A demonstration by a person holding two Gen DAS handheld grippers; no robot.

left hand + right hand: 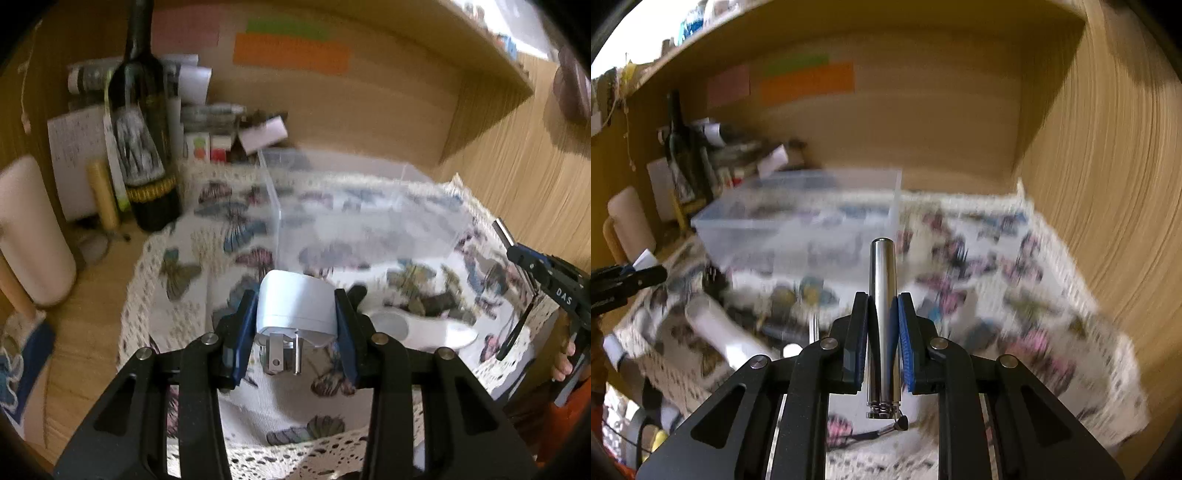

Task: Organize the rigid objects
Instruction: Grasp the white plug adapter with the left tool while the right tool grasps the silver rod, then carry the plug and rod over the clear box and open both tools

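Note:
My left gripper (297,321) is shut on a white plug adapter (295,308), prongs facing the camera, held above the butterfly cloth (192,280) just in front of a clear plastic box (354,218). My right gripper (882,325) is shut on a shiny metal cylinder (882,295) that points forward, raised over the cloth (1015,295). The clear box also shows in the right wrist view (798,221), ahead and to the left. The right gripper also shows at the right edge of the left wrist view (546,280), the cylinder's tip (503,229) sticking out.
A dark wine bottle (142,147), papers and small boxes (207,146) crowd the back left under a wooden shelf. A pink cylinder (31,236) stands at the left. A white tube-like object (424,328) and small dark items (714,282) lie on the cloth.

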